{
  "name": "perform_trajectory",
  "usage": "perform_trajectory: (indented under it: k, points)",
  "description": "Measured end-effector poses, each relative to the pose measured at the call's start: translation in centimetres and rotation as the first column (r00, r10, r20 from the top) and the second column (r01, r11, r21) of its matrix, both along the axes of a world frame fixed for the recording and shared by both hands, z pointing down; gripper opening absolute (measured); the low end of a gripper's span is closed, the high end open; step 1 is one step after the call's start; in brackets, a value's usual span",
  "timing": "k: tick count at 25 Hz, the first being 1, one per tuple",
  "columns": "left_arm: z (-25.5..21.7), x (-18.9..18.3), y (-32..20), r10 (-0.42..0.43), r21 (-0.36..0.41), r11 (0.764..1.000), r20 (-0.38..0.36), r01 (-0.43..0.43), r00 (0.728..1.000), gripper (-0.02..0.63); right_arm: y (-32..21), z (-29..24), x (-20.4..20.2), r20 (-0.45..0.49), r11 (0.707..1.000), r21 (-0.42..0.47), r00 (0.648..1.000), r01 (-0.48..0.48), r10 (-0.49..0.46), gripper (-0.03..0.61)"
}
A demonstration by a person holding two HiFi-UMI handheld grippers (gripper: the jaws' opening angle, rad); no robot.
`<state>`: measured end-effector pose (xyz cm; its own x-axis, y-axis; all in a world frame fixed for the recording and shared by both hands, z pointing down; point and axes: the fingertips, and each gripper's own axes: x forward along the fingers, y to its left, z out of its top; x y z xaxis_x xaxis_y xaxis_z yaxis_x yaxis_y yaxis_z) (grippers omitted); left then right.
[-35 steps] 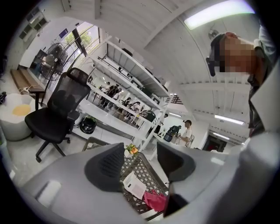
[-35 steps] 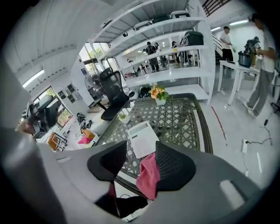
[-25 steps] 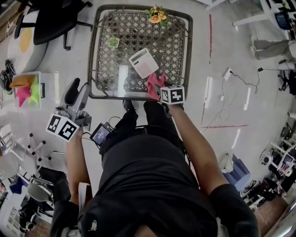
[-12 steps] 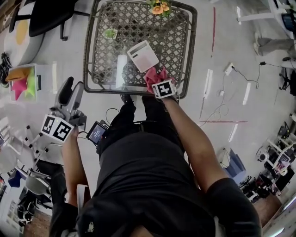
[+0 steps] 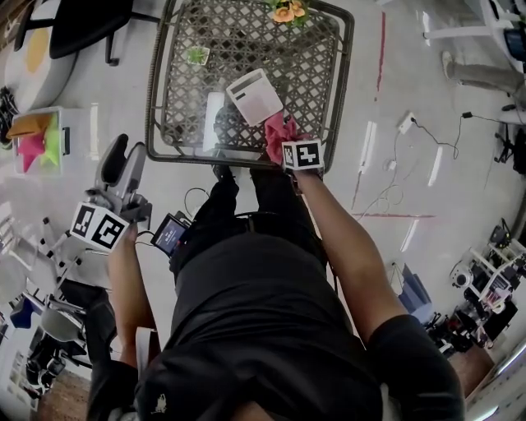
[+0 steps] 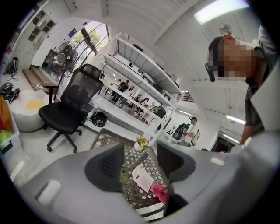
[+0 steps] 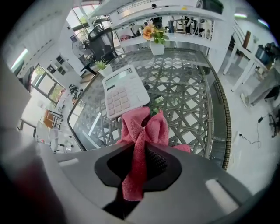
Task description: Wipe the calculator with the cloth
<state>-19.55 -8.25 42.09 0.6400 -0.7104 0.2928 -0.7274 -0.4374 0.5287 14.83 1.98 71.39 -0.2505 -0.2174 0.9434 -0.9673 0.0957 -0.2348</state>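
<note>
Item under inspection: the calculator lies face up, skewed, on the near half of the desk, nothing holding it. The cloth, pink and bunched, sits at its near right corner and appears to touch it.

The right gripper points steeply down on the cloth. Its jaws have just been closing and are now clenched on a raised fold of it.

The left gripper hangs off the desk's near left side, well apart from it, jaws released and empty.

Risks, as judged:
- Only a narrow fold is pinched, so it may pull free under a wiping stroke.
- The calculator is unsteadied on smooth glass, so a push could slide it away rather than clean it.
- The near rim is just beside the cloth, so a stroke drawn nearward could drag either item off.

Open room: bare glass to the right and far side of the calculator. A small plant stands far left, and a flower pot at the far edge.
</note>
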Motion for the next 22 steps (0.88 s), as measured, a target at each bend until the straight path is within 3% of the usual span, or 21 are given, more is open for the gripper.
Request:
perform_trajectory:
  k: [9,22]
  points:
    - [0.2,-0.7,0.3,-0.027,0.005,1.0,-0.012,0.027,1.0,0.255,-5.3,-4.1,1.1,0.061,0.982,0.142,0.991,-0.128,0.121,0.044]
    - [1.1,-3.8,2.0,-0.107,-0.015,0.994,0.003,0.107,0.994,0.255,-15.0,-5.4,-0.9,0.09,0.953,0.268,0.988,-0.143,0.123,0.044]
